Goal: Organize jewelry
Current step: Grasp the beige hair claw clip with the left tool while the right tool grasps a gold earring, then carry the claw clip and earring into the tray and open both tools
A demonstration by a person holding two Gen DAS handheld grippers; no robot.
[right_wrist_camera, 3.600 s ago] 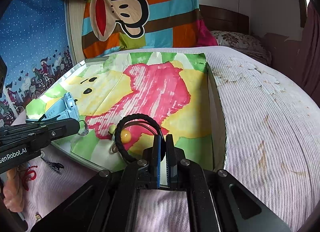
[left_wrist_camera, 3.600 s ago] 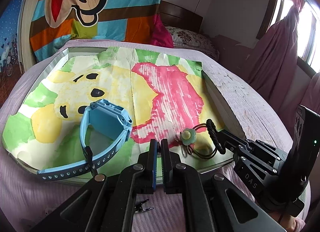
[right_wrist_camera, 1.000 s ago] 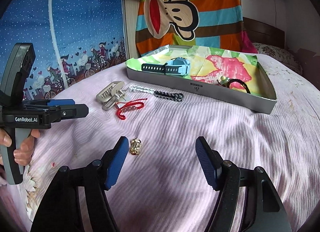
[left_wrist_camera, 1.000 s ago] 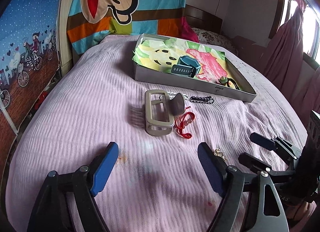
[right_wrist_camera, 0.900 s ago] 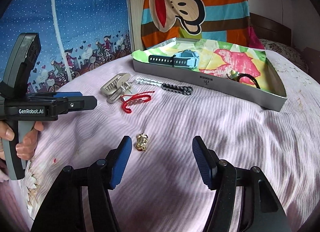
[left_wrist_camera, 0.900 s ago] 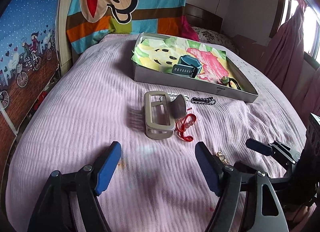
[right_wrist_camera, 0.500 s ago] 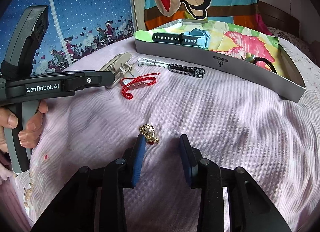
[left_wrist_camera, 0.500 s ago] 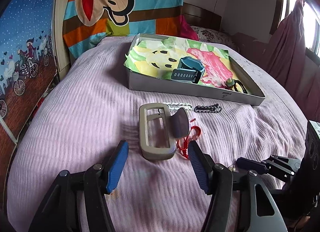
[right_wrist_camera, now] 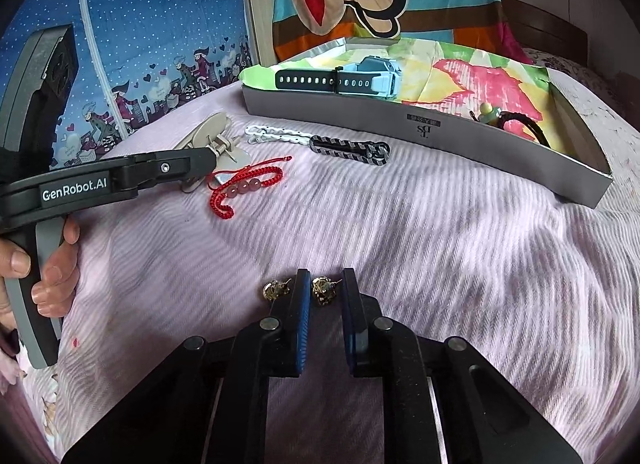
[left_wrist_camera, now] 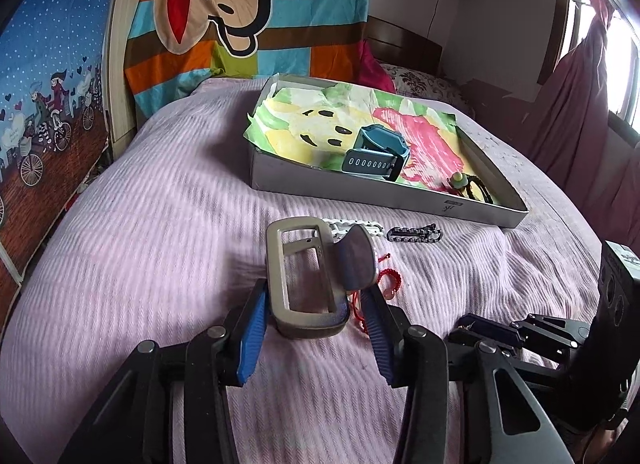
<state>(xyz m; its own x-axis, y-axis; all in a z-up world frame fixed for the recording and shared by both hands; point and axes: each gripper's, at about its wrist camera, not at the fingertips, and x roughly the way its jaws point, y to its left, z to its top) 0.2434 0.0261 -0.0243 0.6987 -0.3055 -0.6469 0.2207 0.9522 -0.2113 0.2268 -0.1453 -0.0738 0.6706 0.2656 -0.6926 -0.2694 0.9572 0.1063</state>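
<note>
**Both hand-held grippers closing on separate pieces, bed surface**

Right hand-held gripper (right_wrist_camera: 323, 296): jaws had just been closing, now narrow, with a small gap left. One gold earring (right_wrist_camera: 322, 290) sat between the pads; whether the pads had met it could not be told. A second gold earring (right_wrist_camera: 274, 289) lay just outside the left pad, at 9 o'clock of the first.

Left hand-held gripper (left_wrist_camera: 314, 306): jaws had just been closing, about half open, bracketing the near end of the beige hair clip (left_wrist_camera: 306, 276). Left pad looked to be on or just off the clip's edge; a gap showed on the right.

Outward: red cord bracelet (right_wrist_camera: 244, 186) lay at 3 o'clock of the clip, partly under its jaw. White chain (right_wrist_camera: 276, 134) and black chain (right_wrist_camera: 350, 148) lay at 12 o'clock on the pink bedspread (right_wrist_camera: 460, 244). Beyond them, the grey box (right_wrist_camera: 460, 136) already held the blue watch (right_wrist_camera: 360, 78) and a black hair tie (right_wrist_camera: 516, 122).

Risks, judged:
- Earring small and rounded; pads may squeeze it out sideways or pinch bedspread with it.
- Second earring could be nudged away or forgotten.
- Clip is open-framed and wide; an end-on grip may let it pivot or spring.
- Red cord could snag on the clip and drag along.
</note>
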